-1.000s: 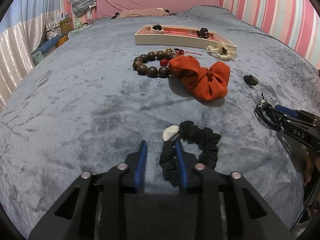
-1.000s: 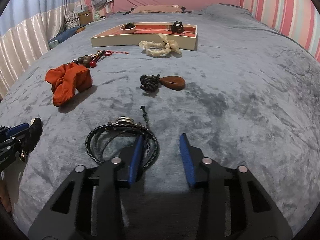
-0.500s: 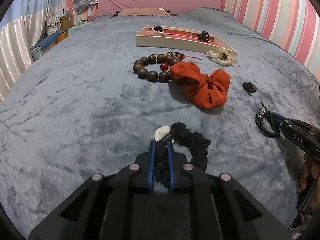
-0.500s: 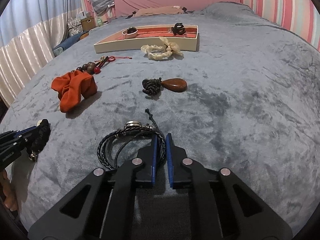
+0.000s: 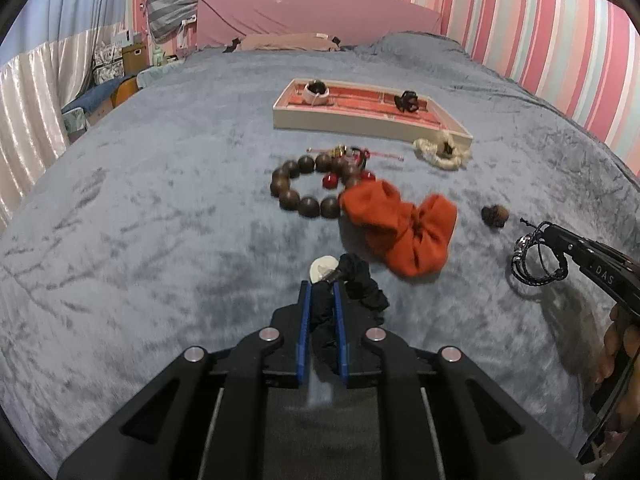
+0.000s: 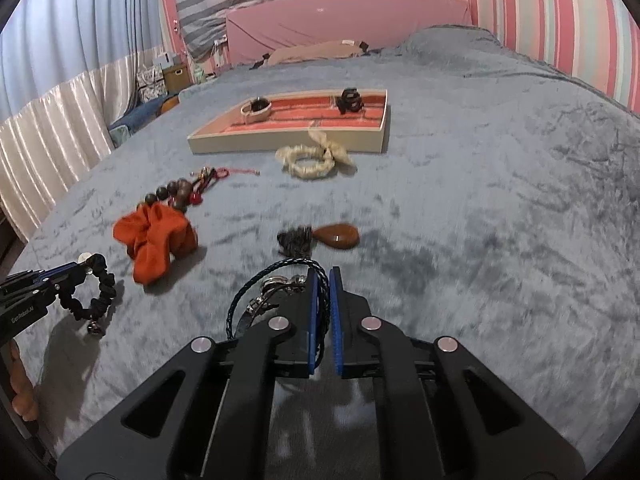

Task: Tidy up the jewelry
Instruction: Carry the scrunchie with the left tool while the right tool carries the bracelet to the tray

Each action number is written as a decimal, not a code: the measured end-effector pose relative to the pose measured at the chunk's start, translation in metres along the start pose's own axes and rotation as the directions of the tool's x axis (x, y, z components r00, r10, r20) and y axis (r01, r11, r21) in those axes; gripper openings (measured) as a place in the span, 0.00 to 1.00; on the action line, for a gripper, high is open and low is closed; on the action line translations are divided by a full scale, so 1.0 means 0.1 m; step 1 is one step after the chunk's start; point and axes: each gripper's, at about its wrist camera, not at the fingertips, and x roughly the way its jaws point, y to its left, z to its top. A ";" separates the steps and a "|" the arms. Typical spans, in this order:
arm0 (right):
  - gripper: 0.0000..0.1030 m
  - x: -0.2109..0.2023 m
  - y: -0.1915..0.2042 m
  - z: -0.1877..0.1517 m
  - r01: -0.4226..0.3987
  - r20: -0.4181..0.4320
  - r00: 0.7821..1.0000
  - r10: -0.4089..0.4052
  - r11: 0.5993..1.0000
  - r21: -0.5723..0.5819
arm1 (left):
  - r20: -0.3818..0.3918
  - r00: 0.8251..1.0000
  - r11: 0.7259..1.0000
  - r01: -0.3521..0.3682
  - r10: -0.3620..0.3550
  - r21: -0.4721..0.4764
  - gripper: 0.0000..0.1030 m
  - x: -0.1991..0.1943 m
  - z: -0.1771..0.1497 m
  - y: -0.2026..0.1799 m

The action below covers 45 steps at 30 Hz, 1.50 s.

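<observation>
L gripper (image 5: 321, 286) clamps black scrunchie (image 5: 360, 276) | R gripper (image 6: 323, 274) clamps braided bracelet (image 6: 264, 280) | orange scrunchie (image 5: 400, 226) ahead

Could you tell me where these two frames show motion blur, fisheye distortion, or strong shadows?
Left wrist view: fisheye bends the striped wall; the orange scrunchie stays fairly sharp; the braided bracelet casts a shadow on the blanket. Right wrist view: motion blur smears the brown pendant; the black scrunchie throws a dark shadow.

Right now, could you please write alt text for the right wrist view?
The right hand-held gripper is shut on a braided black bracelet above a grey bedspread. Ahead lie a brown pendant, cream scrunchie and jewelry tray.
</observation>
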 end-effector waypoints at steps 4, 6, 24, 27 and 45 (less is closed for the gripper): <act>0.07 -0.01 0.00 0.12 -0.006 0.017 1.000 0.006 1.000 -0.002 | 0.020 1.000 1.000 0.000 0.000 0.008 0.11 0.00 0.14 -0.01; 0.07 -0.01 0.00 0.18 -0.006 0.023 1.000 0.006 1.000 -0.005 | 0.025 1.000 1.000 0.001 -0.001 0.009 0.11 0.02 0.22 -0.01; 0.07 0.25 0.08 0.86 0.004 0.080 0.997 -0.002 0.999 -0.032 | 0.072 0.994 0.996 -0.082 0.080 0.024 0.11 0.33 0.98 0.04; 0.07 0.34 0.07 1.05 0.013 0.093 0.996 -0.009 0.999 -0.039 | 0.086 0.991 0.994 -0.103 0.099 0.040 0.11 0.43 1.18 0.02; 0.07 1.66 -0.27 2.52 0.082 0.042 0.996 -0.082 0.996 -0.016 | 0.036 0.983 0.983 -0.181 0.179 0.041 0.11 1.75 2.88 0.18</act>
